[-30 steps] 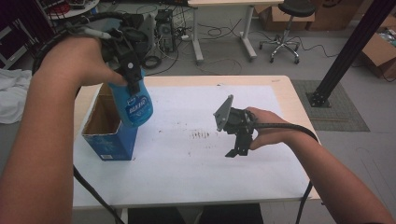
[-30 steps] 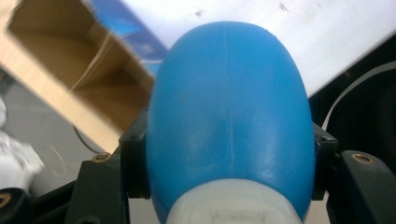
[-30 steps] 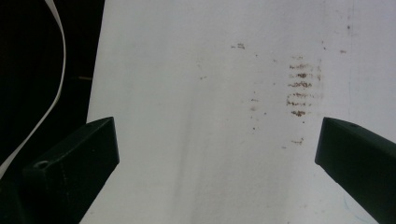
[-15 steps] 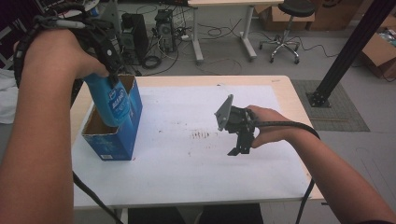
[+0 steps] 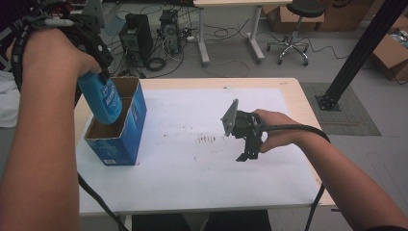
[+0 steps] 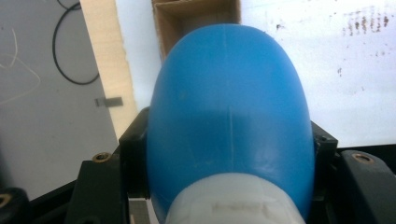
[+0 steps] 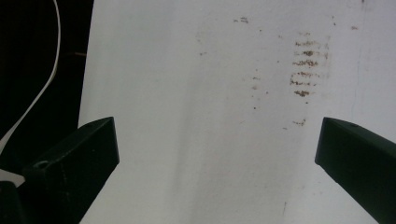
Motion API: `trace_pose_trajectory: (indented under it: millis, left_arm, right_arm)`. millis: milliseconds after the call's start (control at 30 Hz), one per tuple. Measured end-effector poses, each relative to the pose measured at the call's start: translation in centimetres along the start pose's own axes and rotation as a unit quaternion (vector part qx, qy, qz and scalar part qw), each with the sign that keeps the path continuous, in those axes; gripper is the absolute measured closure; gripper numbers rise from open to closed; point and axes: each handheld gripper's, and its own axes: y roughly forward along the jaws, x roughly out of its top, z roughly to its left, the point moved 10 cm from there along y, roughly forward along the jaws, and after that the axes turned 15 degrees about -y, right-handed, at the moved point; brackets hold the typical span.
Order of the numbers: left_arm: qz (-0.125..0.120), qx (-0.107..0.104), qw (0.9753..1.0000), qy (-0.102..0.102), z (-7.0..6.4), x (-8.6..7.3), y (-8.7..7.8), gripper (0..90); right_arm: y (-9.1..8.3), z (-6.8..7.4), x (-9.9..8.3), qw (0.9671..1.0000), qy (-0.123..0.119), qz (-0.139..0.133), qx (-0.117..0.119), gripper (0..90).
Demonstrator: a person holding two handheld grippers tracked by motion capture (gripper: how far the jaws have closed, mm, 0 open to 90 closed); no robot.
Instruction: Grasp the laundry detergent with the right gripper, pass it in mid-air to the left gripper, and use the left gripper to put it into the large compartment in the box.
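Left forearm is seen rising along the left edge of the high view, hand at upper left, wrist bent so that the left gripper is pointed downward. Its jaws are clamped at both flanks of a held load, as seen low in the left gripper view. Right forearm is extended from the lower right corner toward frame centre, hand wrapped around the right gripper, which is aimed down. Its jaws are spread wide, nothing between them, at the lower corners of the right gripper view.
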Motion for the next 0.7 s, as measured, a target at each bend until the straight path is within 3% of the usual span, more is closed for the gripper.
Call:
trace_pose_trajectory:
  millis: [133, 533, 700]
  left_arm:
    - [0.004, 0.0, 1.0, -0.003, 0.3, 0.4, 0.8, 38.2]
    - [0.025, -0.003, 0.9997, -0.006, 1.3, 1.4, 5.7, 38.1]
    - [0.026, 0.001, 0.9997, 0.004, 1.3, 1.7, 7.8, 38.1]
  right_arm:
    - [0.0, 0.1, 0.0, 1.0, 0.001, 0.002, 0.0, 0.0]
    - [0.4, 0.1, -0.4, 0.9999, 0.007, 0.008, 0.003, 0.0]
    - [0.5, 0.1, -0.2, 0.9999, 0.006, 0.01, 0.003, 0.0]
